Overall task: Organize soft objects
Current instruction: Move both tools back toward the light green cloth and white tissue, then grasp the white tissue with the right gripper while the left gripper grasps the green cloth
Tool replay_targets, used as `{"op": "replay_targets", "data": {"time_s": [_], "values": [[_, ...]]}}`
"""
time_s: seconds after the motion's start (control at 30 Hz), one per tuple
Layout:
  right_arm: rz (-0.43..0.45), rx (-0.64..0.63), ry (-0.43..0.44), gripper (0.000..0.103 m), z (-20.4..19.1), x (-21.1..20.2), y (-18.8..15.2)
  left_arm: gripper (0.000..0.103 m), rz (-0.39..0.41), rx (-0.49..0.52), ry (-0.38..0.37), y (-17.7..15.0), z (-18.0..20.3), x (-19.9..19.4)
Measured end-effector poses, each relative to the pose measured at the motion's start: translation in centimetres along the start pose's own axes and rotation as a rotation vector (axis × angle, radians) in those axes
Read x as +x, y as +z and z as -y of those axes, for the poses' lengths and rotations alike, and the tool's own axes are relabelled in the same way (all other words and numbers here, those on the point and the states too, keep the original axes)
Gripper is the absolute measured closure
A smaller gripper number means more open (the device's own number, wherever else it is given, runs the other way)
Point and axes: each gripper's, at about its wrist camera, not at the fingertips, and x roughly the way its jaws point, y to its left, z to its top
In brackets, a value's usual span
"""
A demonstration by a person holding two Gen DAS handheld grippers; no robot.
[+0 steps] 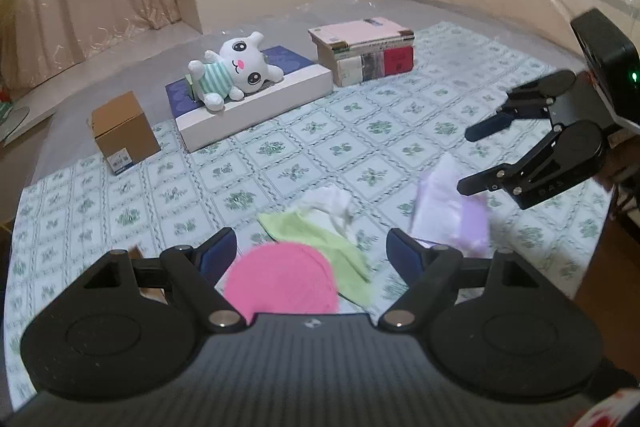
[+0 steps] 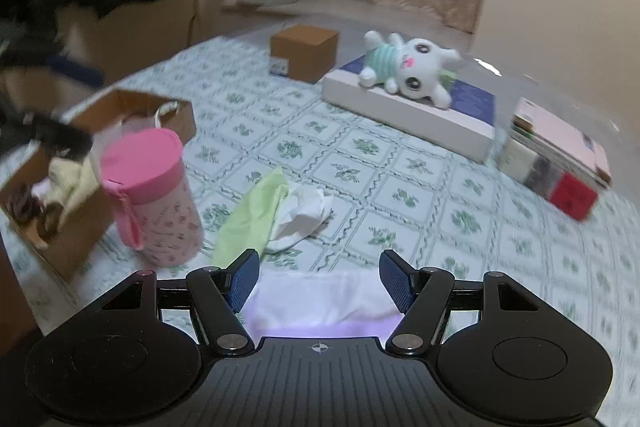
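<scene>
A white plush bunny (image 1: 232, 69) in a striped shirt lies on a white and blue box (image 1: 256, 99); it also shows in the right wrist view (image 2: 408, 69). A green cloth (image 1: 320, 247) and a crumpled white cloth (image 1: 332, 205) lie on the flowered sheet. A pink-topped pouch (image 2: 150, 187) stands below my left gripper (image 1: 310, 255), which is open over its lid (image 1: 280, 279). A lilac and white cloth pack (image 1: 448, 207) lies under my right gripper (image 1: 466, 159), which is open; in the right wrist view (image 2: 320, 279) the pack (image 2: 320, 303) sits between the open fingers.
A closed brown carton (image 1: 122, 133) and a stack of books (image 1: 364, 49) stand at the far side of the sheet. An open cardboard box (image 2: 72, 163) with soft items inside stands left of the pouch. Curtains and a wall lie behind.
</scene>
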Motion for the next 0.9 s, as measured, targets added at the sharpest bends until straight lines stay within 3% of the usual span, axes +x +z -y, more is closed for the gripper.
{"op": "replay_targets", "data": {"time_s": [0.4, 0.67, 0.9], "values": [[-0.149, -0.217, 0.187, 0.037, 3.7, 11.1, 4.4, 0.023, -0.156, 0.102, -0.081, 5.1, -6.1, 9.6], [-0.214, -0.3, 0.264, 0.036, 4.3, 18.0, 5.1, 0.023, -0.261, 0.155, -0.19, 5.3, -7.8, 15.8], [-0.252, -0.316, 0.334, 0.036, 4.4, 22.6, 4.7, 0.023, -0.313, 0.175, -0.223, 4.7, -8.5, 19.4]]}}
